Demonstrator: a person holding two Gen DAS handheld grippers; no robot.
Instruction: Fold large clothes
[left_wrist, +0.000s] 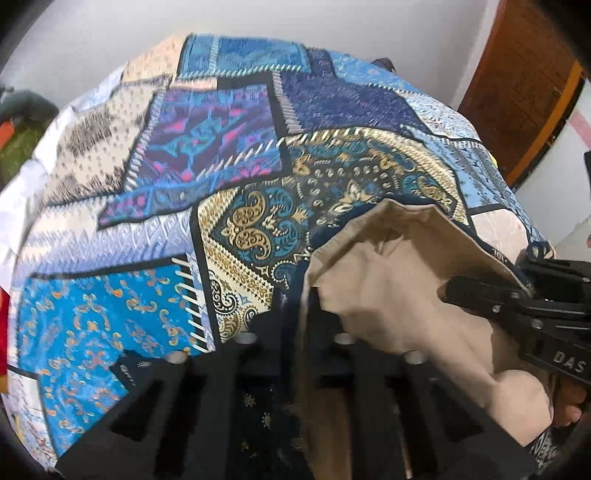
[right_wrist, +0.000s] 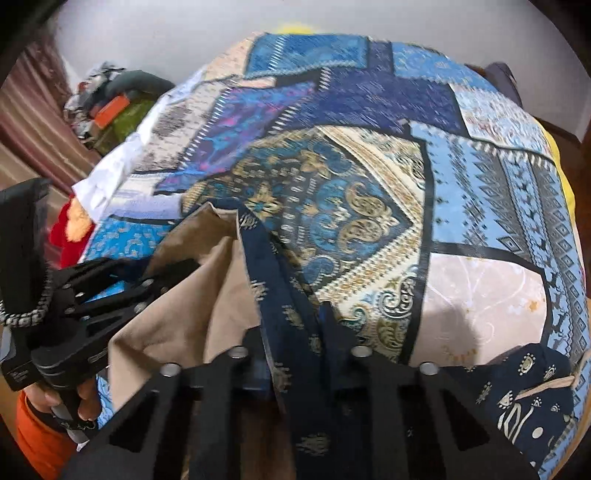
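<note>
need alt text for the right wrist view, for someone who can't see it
The right gripper is shut on a dark blue patterned garment with a beige lining, above a blue patchwork bedspread. At left the left gripper pinches the same garment.

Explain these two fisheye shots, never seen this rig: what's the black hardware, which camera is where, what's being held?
No robot: a person holds a handheld two-finger gripper in each hand, each with a camera looking along its fingers. The left wrist view shows the left gripper shut on the garment, dark blue printed cloth with a beige inner side, and the right gripper beside it. The right wrist view shows the right gripper shut on the same garment. Underneath lies a patchwork bedspread.
</note>
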